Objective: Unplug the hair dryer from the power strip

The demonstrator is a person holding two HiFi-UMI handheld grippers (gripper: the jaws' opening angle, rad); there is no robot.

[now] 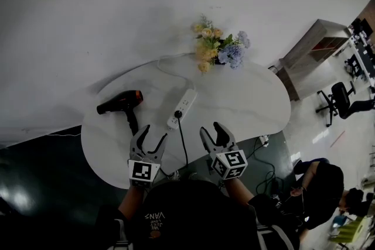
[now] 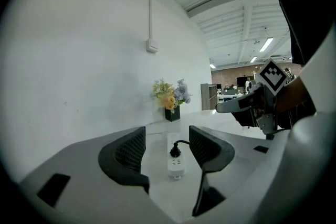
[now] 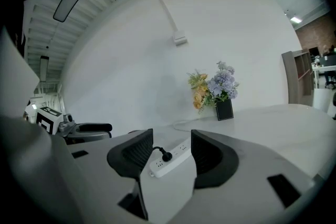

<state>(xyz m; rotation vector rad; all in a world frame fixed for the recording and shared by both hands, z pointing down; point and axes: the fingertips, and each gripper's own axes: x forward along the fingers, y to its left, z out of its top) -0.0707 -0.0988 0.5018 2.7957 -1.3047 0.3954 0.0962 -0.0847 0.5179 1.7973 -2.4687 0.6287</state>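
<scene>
A white power strip (image 1: 183,107) lies on the round white table (image 1: 252,99), with a black plug (image 1: 177,115) in its near end. The plug's black cord (image 1: 184,146) runs toward the table's front edge. The black hair dryer (image 1: 120,102) lies to the strip's left. My left gripper (image 1: 153,133) hovers open just short of the strip, which shows with its plug (image 2: 175,151) past the jaws. My right gripper (image 1: 211,129) is open too, right of the cord, with the strip (image 3: 170,159) lying beyond its empty jaws.
A vase of yellow and purple flowers (image 1: 220,50) stands at the table's back edge by the wall. The strip's white cable (image 1: 170,64) loops toward it. Right of the table are a wooden shelf (image 1: 310,47), an office chair (image 1: 337,99) and a seated person (image 1: 319,187).
</scene>
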